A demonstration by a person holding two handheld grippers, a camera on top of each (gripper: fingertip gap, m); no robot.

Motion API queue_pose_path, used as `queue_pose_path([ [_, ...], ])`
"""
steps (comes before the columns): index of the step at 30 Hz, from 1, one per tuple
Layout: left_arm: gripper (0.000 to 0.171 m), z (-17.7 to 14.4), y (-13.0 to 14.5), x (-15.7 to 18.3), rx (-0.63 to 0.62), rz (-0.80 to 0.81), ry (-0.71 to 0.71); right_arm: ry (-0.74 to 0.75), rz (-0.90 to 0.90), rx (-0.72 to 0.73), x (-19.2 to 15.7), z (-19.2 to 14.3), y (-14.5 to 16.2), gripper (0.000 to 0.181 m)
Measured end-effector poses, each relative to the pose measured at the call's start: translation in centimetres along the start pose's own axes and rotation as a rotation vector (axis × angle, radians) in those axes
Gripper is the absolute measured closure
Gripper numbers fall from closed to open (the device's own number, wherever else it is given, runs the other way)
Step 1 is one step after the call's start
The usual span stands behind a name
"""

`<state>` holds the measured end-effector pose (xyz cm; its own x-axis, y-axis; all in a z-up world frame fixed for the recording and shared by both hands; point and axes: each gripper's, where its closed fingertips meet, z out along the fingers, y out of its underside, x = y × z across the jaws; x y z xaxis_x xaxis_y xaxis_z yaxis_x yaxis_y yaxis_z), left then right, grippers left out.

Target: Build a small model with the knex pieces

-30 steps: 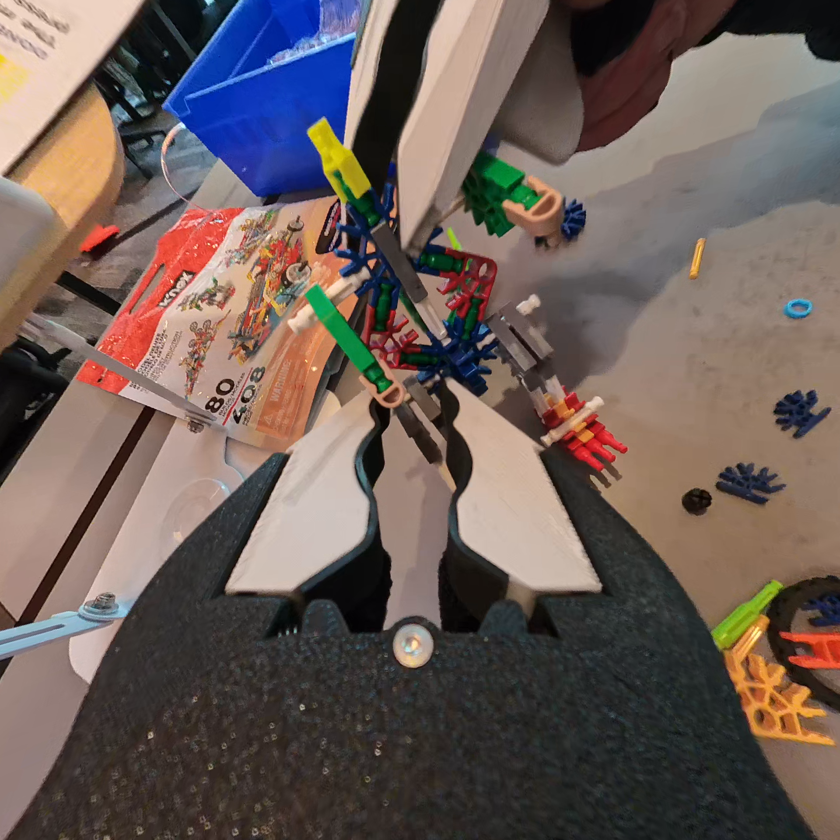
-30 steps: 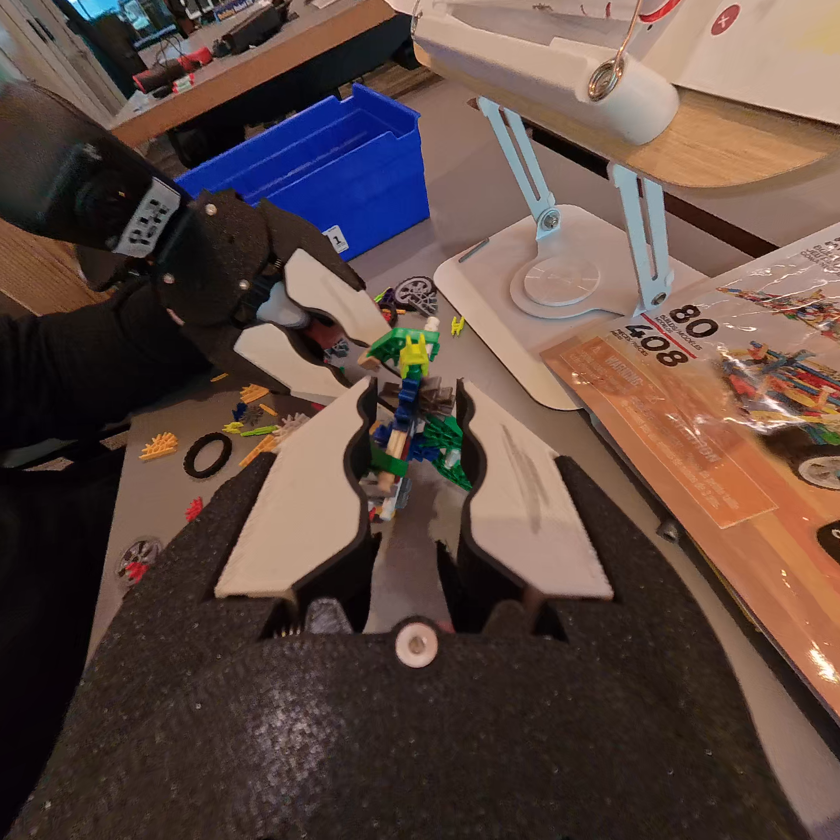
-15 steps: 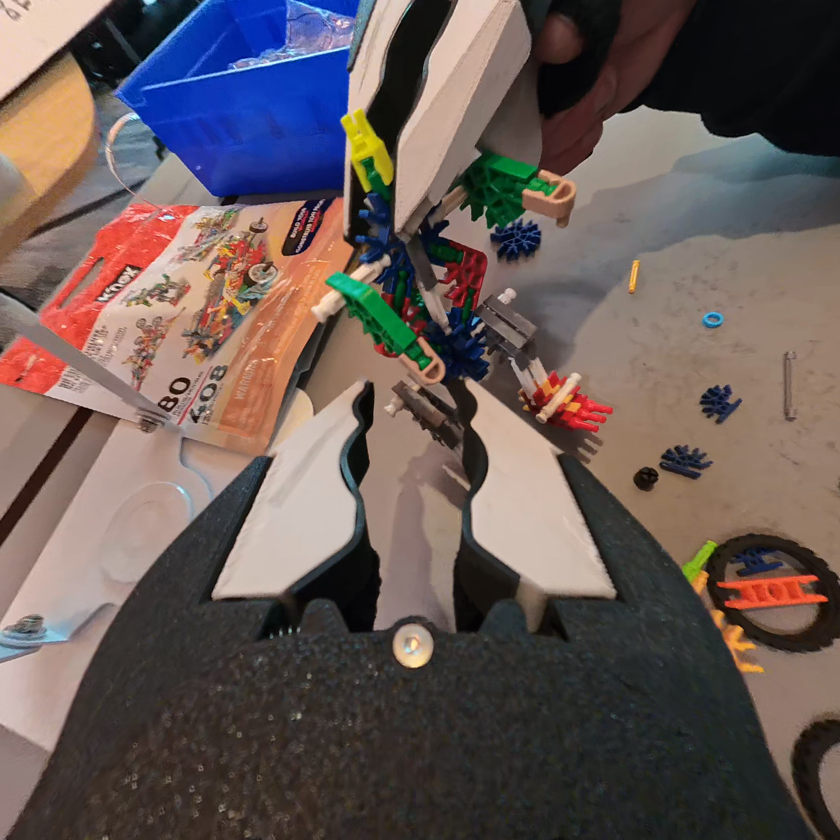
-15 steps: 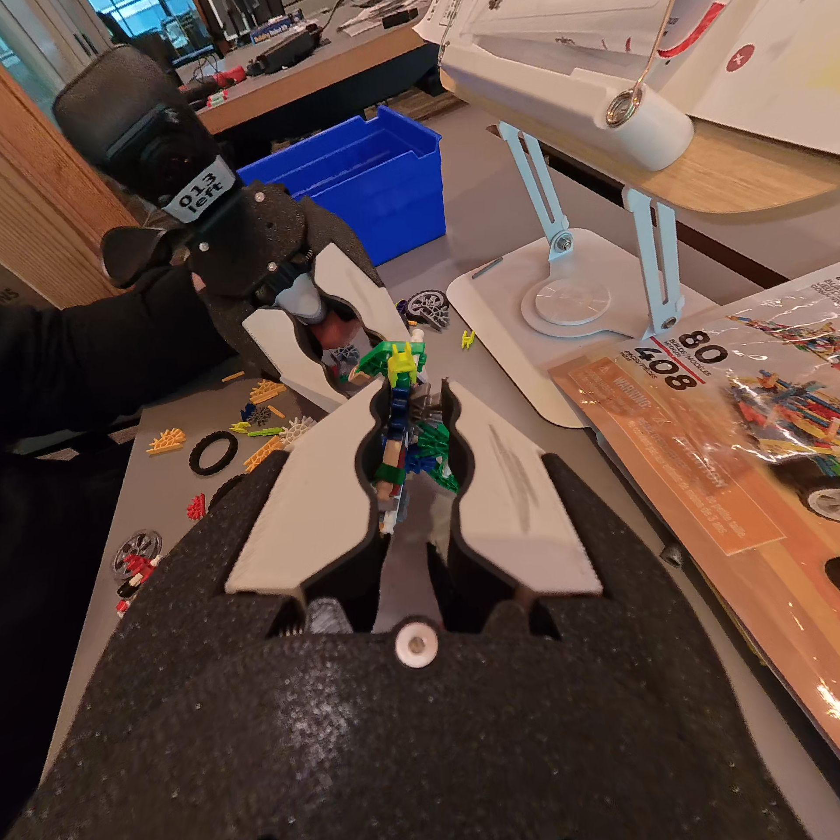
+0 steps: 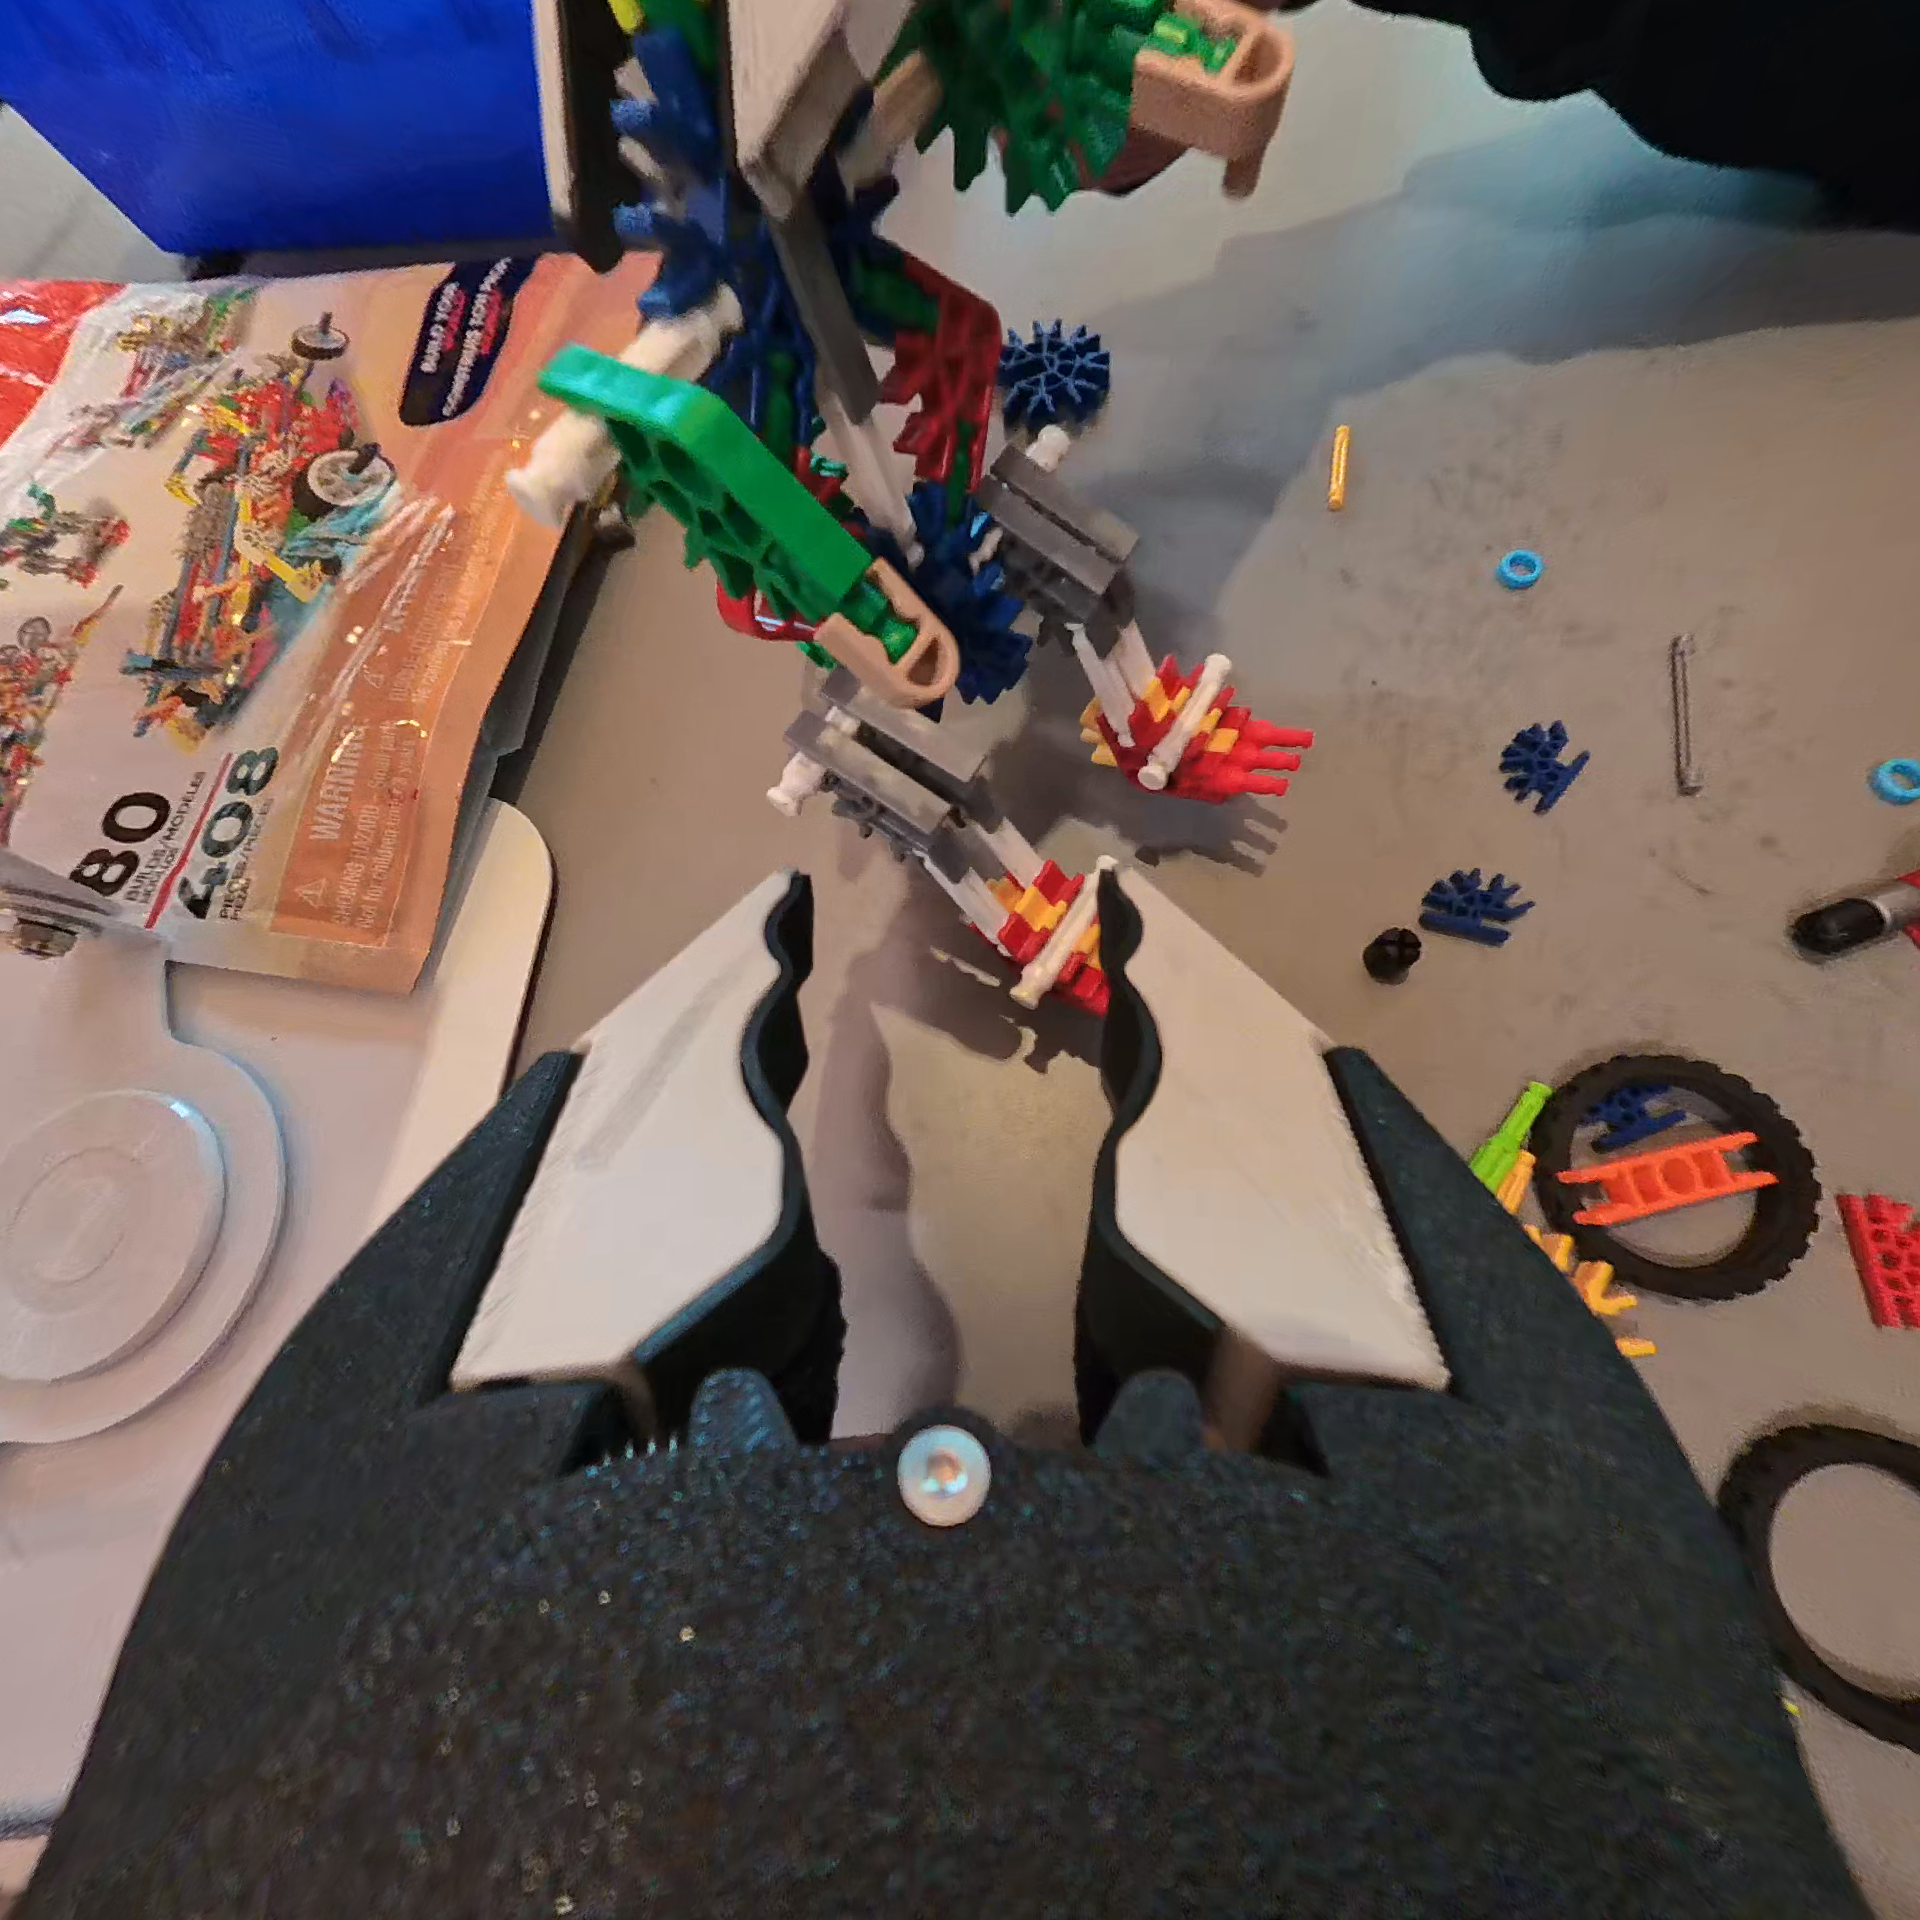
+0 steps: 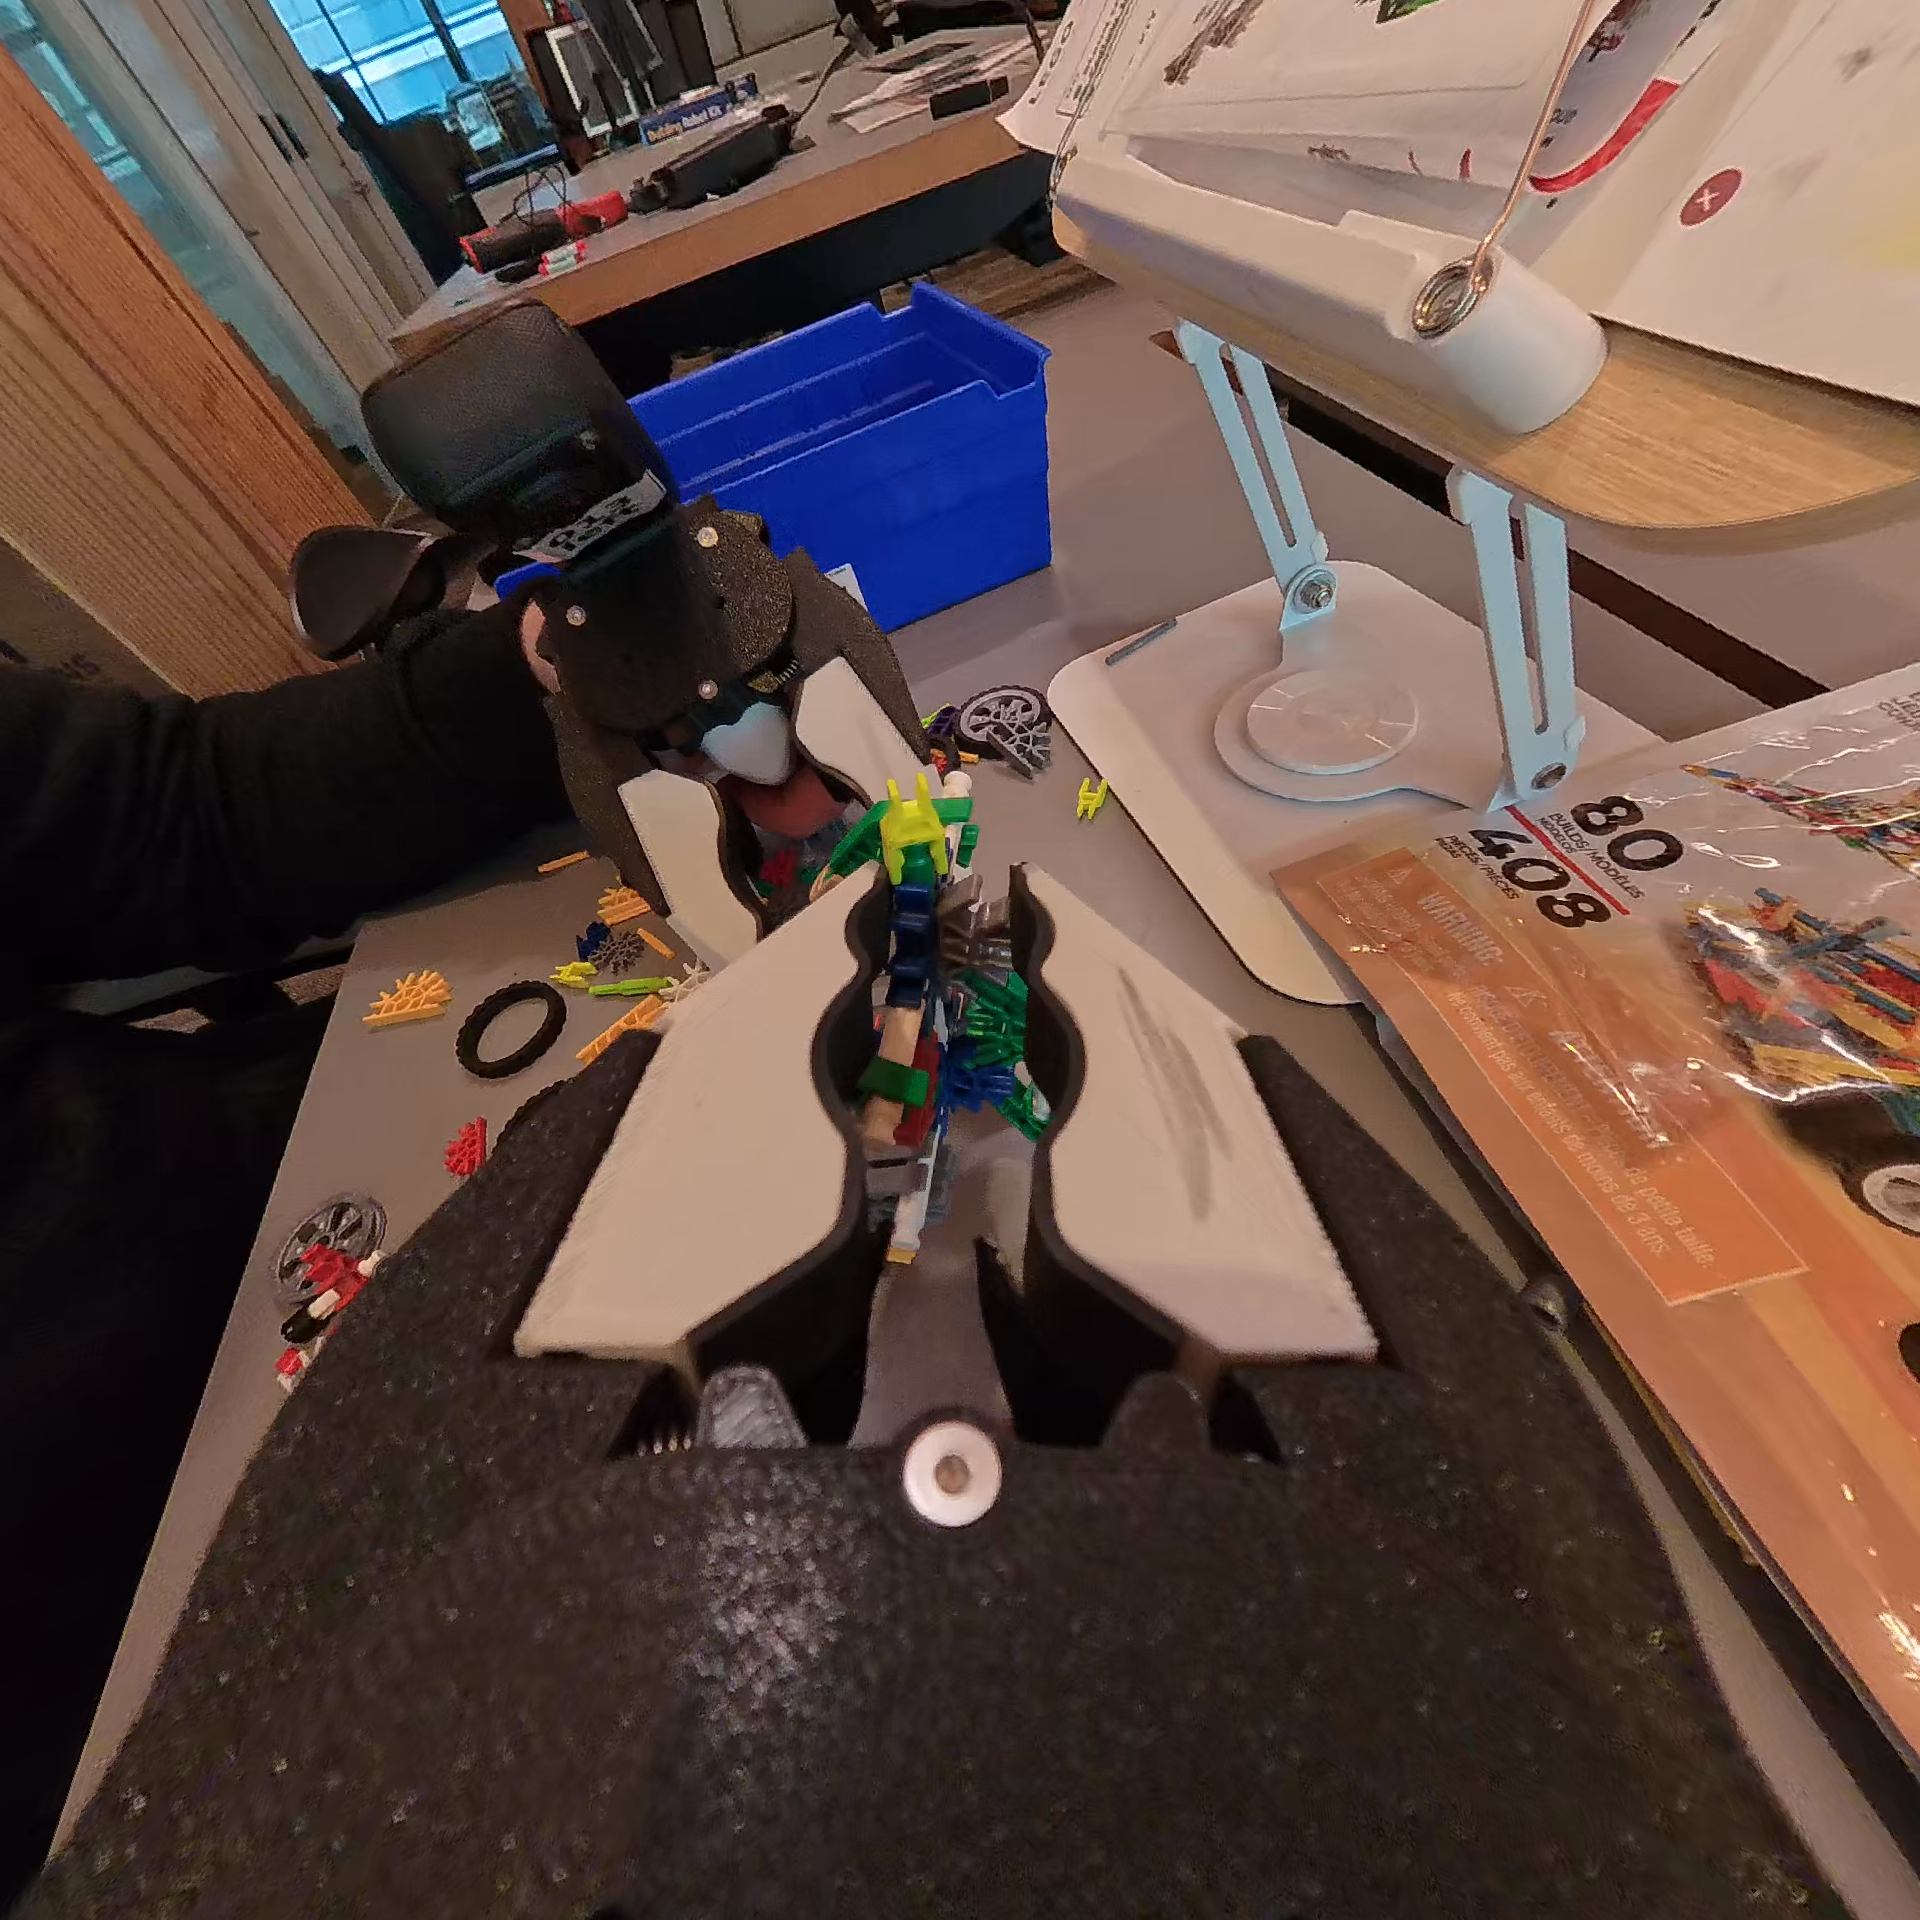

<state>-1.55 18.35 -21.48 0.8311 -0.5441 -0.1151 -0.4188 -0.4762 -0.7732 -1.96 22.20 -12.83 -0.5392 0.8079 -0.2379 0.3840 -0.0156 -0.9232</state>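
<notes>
A toy figure (image 5: 831, 540) built of green, blue, red and grey plastic rods and connectors hangs over the grey table (image 5: 1455, 343). My right gripper (image 6: 951, 883) is shut on its upper body (image 6: 914, 997). In the left wrist view the right gripper (image 5: 691, 223) grips the figure from above. My left gripper (image 5: 948, 894) is open and holds nothing. It sits low by the figure's legs, and one red and yellow foot (image 5: 1044, 935) lies against the inner side of its right fingertip. The other foot (image 5: 1195, 738) is free. The left gripper also shows in the right wrist view (image 6: 769, 831), just behind the figure.
A blue bin (image 6: 862, 468) stands at the back. A printed bag of parts (image 5: 260, 571) and a white stand base (image 5: 208, 1195) lie left of the figure. Black tyres (image 5: 1673, 1174) and loose connectors (image 5: 1538, 764) are scattered on the right. A person's dark sleeve (image 6: 260, 790) reaches in.
My left gripper has opened wider, let go of the grey leg piece and drawn back toward the feet. The right gripper still holds the figure, which now sits higher in the left wrist view.
</notes>
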Motion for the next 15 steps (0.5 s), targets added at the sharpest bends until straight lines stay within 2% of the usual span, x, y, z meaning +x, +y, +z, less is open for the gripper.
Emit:
queue_pose_path([
  [15,0.136,0.62,0.59,0.52,-0.034,0.052,0.005,-0.025,-0.004,0.023,-0.41,0.39,-0.12,0.16],
])
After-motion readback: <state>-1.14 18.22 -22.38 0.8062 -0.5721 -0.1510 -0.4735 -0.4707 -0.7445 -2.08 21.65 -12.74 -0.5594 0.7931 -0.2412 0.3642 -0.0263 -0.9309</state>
